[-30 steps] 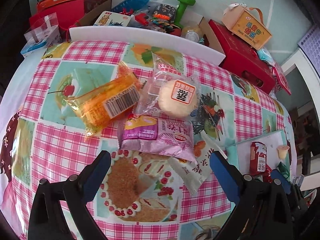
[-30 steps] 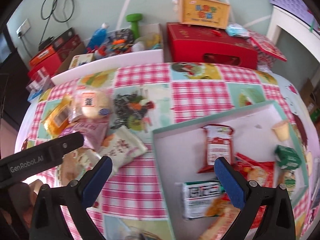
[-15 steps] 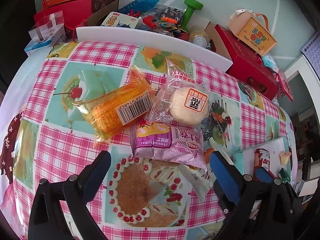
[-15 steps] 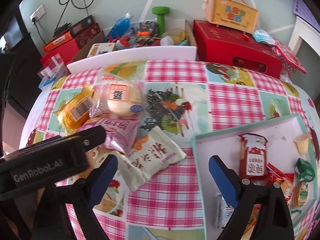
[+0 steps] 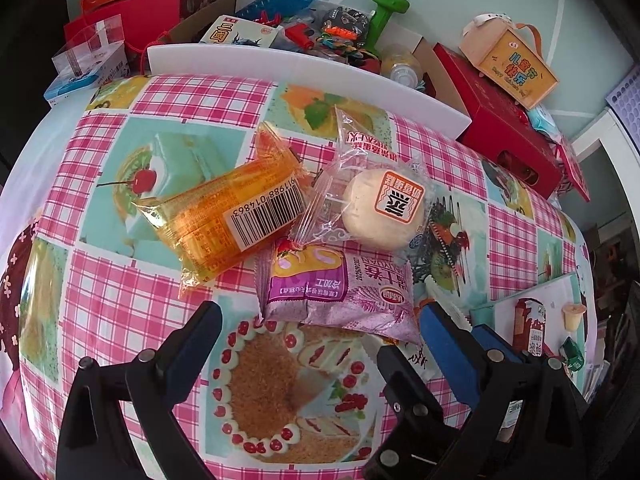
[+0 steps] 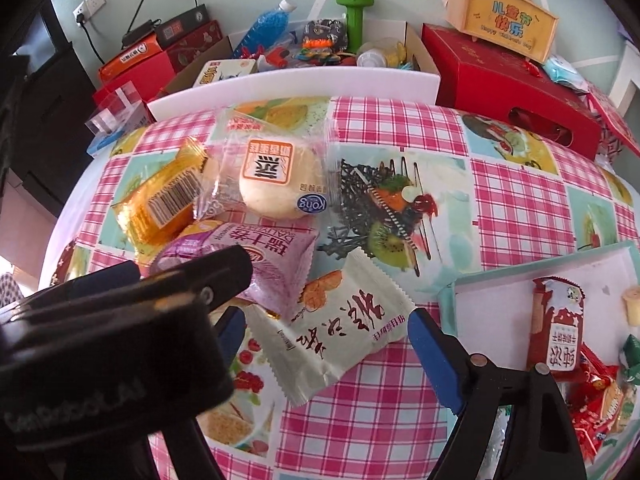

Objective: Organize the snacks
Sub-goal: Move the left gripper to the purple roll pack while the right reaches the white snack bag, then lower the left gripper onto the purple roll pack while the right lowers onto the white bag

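Both tongs reaching for the snack pile

Left gripper [image 5: 316, 320] gapes empty by the purple pack [image 5: 340, 292]; right gripper [image 6: 326, 328], wide and empty, straddles the white packet [image 6: 340, 320]: next, I judge, pinch it, carry it to the tray [image 6: 500, 280].

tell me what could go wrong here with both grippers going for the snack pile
The left hand-held gripper and right hand-held gripper are crowded together and may collide. The white packet lies partly under the purple packet, so pulling it might drag its neighbour. The bun in clear wrap could get squashed if clamped.
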